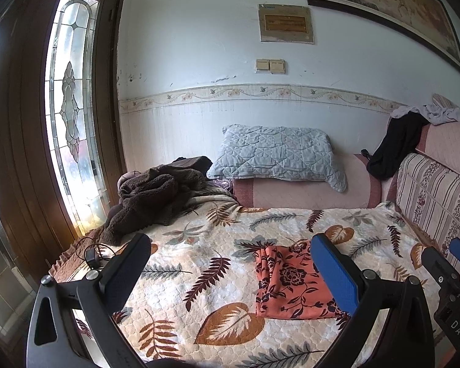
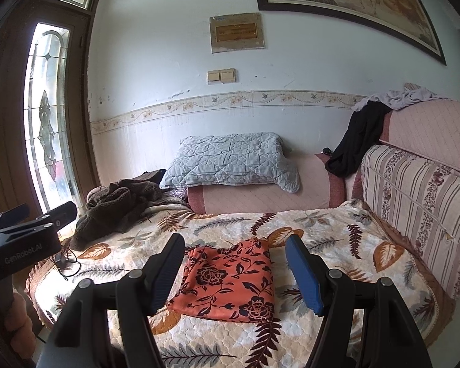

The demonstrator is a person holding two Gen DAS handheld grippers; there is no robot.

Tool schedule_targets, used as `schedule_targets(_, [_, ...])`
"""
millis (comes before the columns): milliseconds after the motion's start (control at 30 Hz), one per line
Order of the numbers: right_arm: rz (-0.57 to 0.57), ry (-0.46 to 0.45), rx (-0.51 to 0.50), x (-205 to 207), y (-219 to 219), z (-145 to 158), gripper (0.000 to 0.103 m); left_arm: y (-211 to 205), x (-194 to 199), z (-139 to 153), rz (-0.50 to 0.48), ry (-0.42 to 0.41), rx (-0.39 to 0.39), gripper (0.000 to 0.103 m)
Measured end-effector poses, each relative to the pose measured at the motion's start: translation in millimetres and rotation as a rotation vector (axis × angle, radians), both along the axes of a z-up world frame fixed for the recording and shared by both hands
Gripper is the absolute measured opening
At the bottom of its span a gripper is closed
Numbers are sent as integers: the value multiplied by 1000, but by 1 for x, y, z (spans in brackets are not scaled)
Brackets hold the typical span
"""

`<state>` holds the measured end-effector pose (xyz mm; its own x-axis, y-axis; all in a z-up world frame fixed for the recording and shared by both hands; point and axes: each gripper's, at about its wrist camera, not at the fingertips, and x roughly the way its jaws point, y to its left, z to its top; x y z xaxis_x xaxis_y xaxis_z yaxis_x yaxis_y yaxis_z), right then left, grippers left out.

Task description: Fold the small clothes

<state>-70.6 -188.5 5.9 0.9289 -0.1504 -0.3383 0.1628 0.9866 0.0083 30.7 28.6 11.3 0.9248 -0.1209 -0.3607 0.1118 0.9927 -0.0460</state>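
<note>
Right hand-held gripper [image 2: 234, 268]: jaws spread wide, nothing between the pads, held above the near edge of the cloth [image 2: 230, 280]. Left hand-held gripper [image 1: 230, 270]: jaws likewise spread and empty, hanging to the left of the cloth and clear of it. The cloth, orange with a dark flower print, lies on the blanket [image 2: 337, 245] as a compact, roughly square packet with neat edges and slight gathers along its left side; it appears already folded at least once. Judgement: this piece is at or near completion, with perhaps a final fold or setting aside left. Left of the cloth and well apart, a brown garment [image 2: 113, 208] lies bunched and unfolded. Behind the cloth, a pillow [image 2: 230, 162] leans by the wall.
</note>
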Motion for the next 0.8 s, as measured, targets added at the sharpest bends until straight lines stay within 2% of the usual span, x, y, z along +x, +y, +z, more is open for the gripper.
schedule_targets(300, [-11, 27, -14, 26, 4, -7, 72, 4, 26, -15, -17, 26, -3, 103])
schedule_targets(500, [-16, 80, 7, 47, 1, -24, 72, 1, 50, -33, -24, 86, 1, 103])
schedule_targets(800, [9, 96, 11, 57, 6, -36, 72, 3, 55, -39, -3, 94, 13, 103])
